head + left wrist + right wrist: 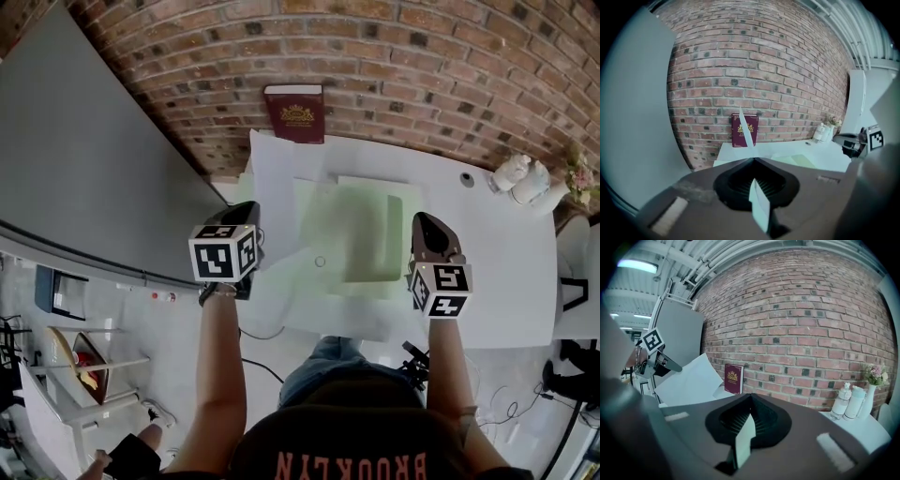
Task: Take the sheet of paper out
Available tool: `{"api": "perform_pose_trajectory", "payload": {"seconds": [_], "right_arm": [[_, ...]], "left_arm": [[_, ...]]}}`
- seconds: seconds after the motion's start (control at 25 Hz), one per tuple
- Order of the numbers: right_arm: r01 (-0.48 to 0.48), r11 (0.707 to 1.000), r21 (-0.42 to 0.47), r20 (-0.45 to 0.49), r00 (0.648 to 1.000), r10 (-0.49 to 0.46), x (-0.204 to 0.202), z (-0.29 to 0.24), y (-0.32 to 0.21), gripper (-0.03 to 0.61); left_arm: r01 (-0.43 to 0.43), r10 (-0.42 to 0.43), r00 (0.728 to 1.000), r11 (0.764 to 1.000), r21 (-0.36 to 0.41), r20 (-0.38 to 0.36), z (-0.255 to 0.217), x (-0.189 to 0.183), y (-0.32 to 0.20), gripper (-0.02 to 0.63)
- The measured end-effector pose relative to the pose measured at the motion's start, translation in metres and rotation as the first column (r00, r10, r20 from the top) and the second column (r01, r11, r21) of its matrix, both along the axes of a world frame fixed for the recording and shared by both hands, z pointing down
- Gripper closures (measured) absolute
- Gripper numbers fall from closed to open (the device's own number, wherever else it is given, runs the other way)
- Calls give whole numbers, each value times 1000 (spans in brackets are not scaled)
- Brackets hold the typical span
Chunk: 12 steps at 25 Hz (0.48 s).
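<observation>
Surface: I see a white table (506, 234) with its far edge against a brick wall (422, 66).
Room: in the head view a grey panel (84, 159) stands at 9 to 10 o'clock of the table.
Far edge: a maroon book (295, 112) stands upright against the wall at 12 o'clock.
Corner items: two white bottles (520, 178) and a vase of flowers (579, 178) sit at 2 o'clock, well apart from the work.
Sheet of paper: the white sheet of paper (277, 178) is at the table's 10 o'clock side. It is tilted up off the surface and reaches toward the book. I cannot tell whether its near part sits inside the folder.
Green folder: a pale green folder (361, 234) lies at the table's centre, just beside the sheet at its 3 o'clock.
Left gripper: the left gripper (246, 211) has its jaws fully together on the sheet's left edge. In its own view the paper runs edge-on between the pads.
Right gripper: the right gripper (422, 220) is at the folder's 3 o'clock edge. Its jaws are clamped on a thin pale strip, which I read as the folder's edge.
Cross-check: the right gripper view shows the sheet raised at 9 o'clock, pinched by the left tool.
</observation>
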State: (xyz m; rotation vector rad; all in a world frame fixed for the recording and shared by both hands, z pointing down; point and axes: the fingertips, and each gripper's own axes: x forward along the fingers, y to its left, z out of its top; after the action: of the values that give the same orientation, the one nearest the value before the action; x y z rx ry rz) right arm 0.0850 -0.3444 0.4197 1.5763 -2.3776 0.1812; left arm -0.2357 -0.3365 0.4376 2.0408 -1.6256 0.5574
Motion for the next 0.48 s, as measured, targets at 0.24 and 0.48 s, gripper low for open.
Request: {"api": "perform_pose_trajectory", "payload": {"seconds": [0.24,0.48], "right_arm": [[-35,998,42,7,999,35,13,-17,-2,578],[-54,993,105,18,998,52,23,-45,-4,578]], "left_arm": [[-31,28,999,993,116,21,-31,15,-9,612],[-28,27,1000,971,237,10,-59,28,-19,612]]}}
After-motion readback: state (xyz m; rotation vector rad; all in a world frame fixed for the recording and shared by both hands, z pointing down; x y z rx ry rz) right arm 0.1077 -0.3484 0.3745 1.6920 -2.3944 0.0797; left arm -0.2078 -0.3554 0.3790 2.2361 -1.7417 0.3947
